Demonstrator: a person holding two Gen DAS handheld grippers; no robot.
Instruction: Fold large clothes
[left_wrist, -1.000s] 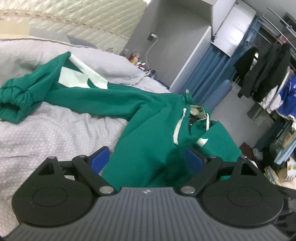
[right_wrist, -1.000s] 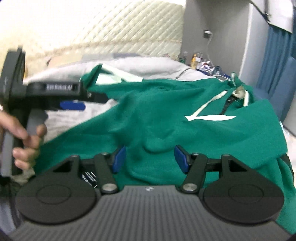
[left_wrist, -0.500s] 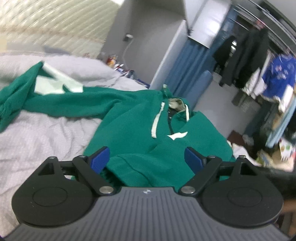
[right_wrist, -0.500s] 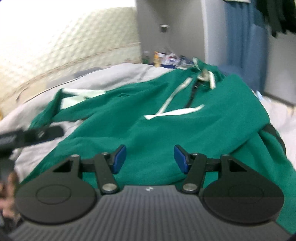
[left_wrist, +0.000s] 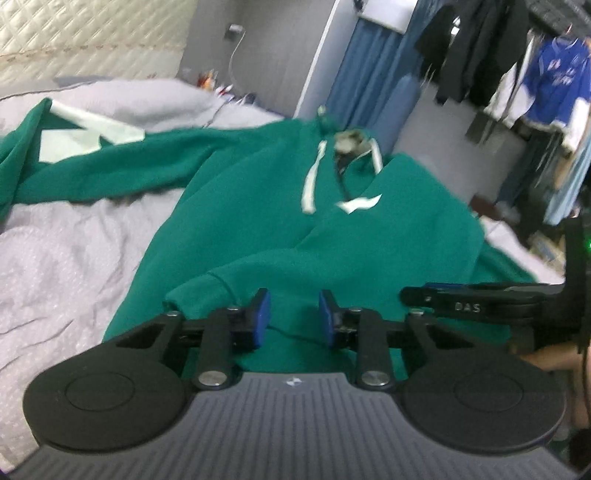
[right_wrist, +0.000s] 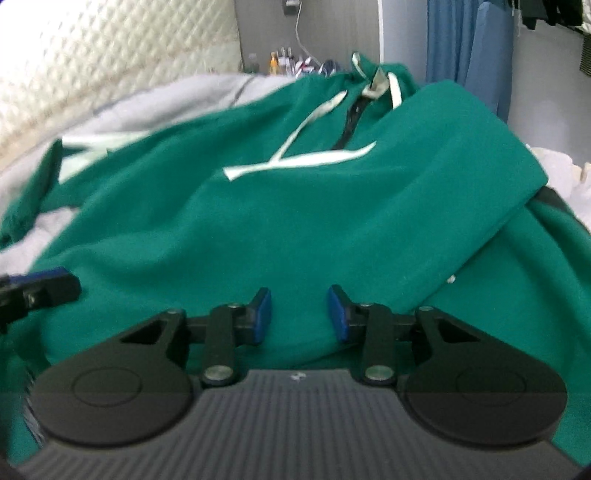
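A green hoodie (left_wrist: 280, 221) with white drawstrings lies spread on the bed, one sleeve (left_wrist: 92, 170) stretched out to the left. My left gripper (left_wrist: 293, 317) is at the near hem, its jaws closing with a fold of the green cloth between the blue pads, which still stand apart. In the right wrist view, the right gripper (right_wrist: 299, 314) is over the hoodie (right_wrist: 295, 221) at the same hem, jaws closing with cloth between the pads and a gap still showing. The right gripper's fingers (left_wrist: 461, 299) reach in beside my left one. A hand holds it at the right edge.
A wrinkled grey bedsheet (left_wrist: 74, 258) lies under the hoodie. A quilted headboard (left_wrist: 74, 29) stands behind the bed, with small bottles (right_wrist: 288, 62) at the far corner. A clothes rack (left_wrist: 517, 74) and a blue curtain (right_wrist: 461, 55) are to the right of the bed.
Both grippers came down and forward onto the near hem and rolled level. Both pairs of jaws narrowed a lot around the green cloth. The right gripper now shows beside the left.
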